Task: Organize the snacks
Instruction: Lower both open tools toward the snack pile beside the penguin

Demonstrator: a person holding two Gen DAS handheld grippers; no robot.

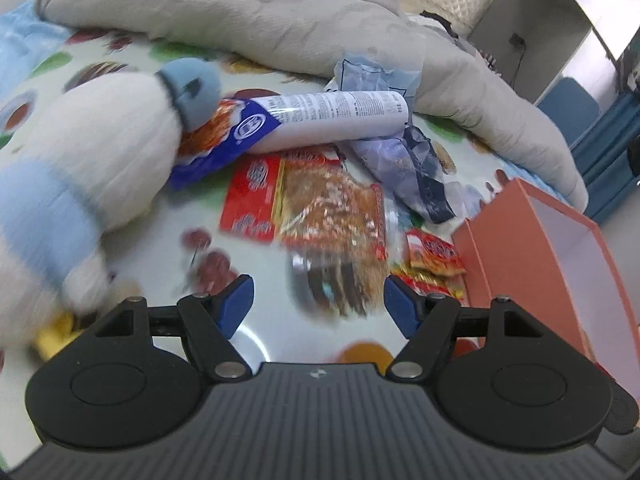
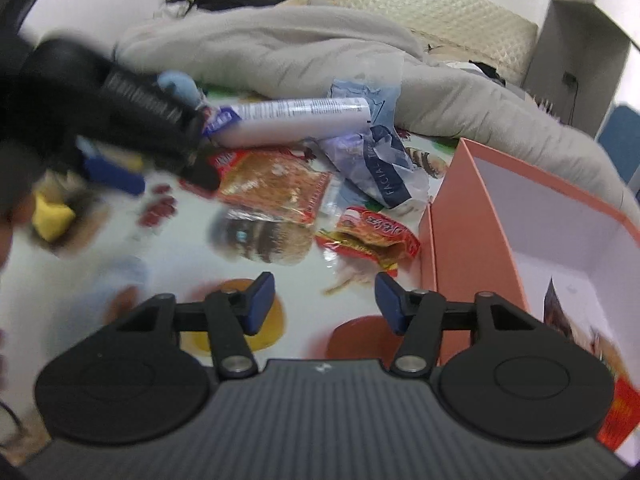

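Both grippers' fingers [image 1: 240, 304] [image 2: 262, 300] apart; blurred plush toy [image 1: 100, 152] perhaps overlaps blue-white packet [image 1: 320, 120].

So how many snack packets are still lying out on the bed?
3: a white-and-blue tube at the back, a red-orange packet mid-bed, a small red packet beside the pink box. Others may be hidden.

There is one pink box [image 2: 472, 216], one long white tube pack [image 1: 328, 120], one big red snack bag [image 1: 308, 204], one small red snack bag [image 2: 372, 236], one crinkly tissue pack [image 2: 380, 164], one soft toy [image 1: 100, 148], one grey blanket [image 1: 240, 8], and maybe one yellow thing [image 2: 52, 212], too blurry to name.
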